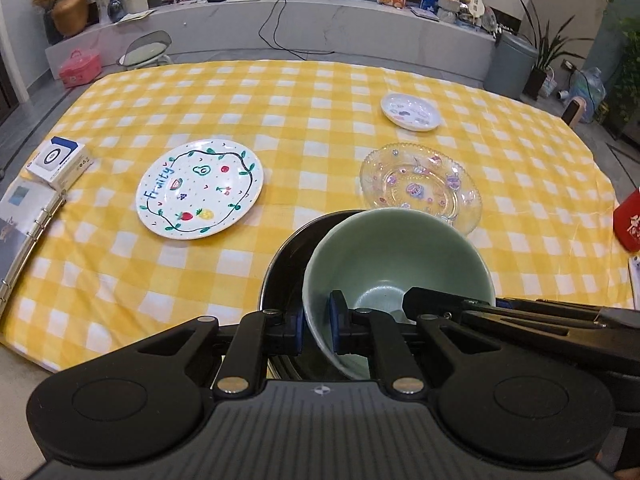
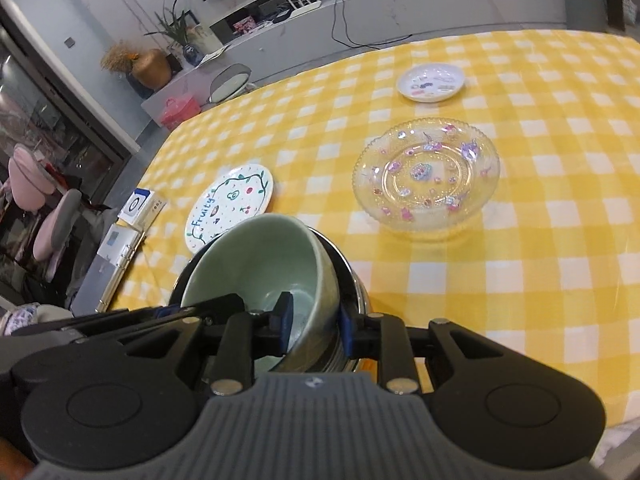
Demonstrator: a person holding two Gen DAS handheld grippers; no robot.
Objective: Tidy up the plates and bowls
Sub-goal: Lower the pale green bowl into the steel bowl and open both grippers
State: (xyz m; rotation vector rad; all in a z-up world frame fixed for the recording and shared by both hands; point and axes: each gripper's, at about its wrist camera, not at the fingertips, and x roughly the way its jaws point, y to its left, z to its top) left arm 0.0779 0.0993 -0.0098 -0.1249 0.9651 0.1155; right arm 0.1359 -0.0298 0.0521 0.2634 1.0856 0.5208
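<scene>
A pale green bowl [image 1: 392, 248] sits tilted inside a larger dark metal bowl [image 1: 282, 276] at the near edge of the yellow checked table [image 1: 304, 92]. My left gripper [image 1: 316, 316] is shut on the green bowl's near-left rim, one blue pad on each side of the wall. My right gripper [image 2: 315, 320] straddles the opposite wall, one pad inside and one by the metal bowl's rim [image 2: 352, 280]. Its jaws are easing apart, with the pads still against the wall. Farther back lie a white "Fruity" plate [image 1: 200, 188], a clear glass plate [image 1: 420, 188] and a small white plate [image 1: 410, 111].
At the table's left edge a white and blue box [image 1: 60, 160] sits beside an open ring binder [image 1: 24, 232]. A red object [image 1: 628, 220] shows at the right edge. Beyond the table stand a low white shelf, plants and a chair.
</scene>
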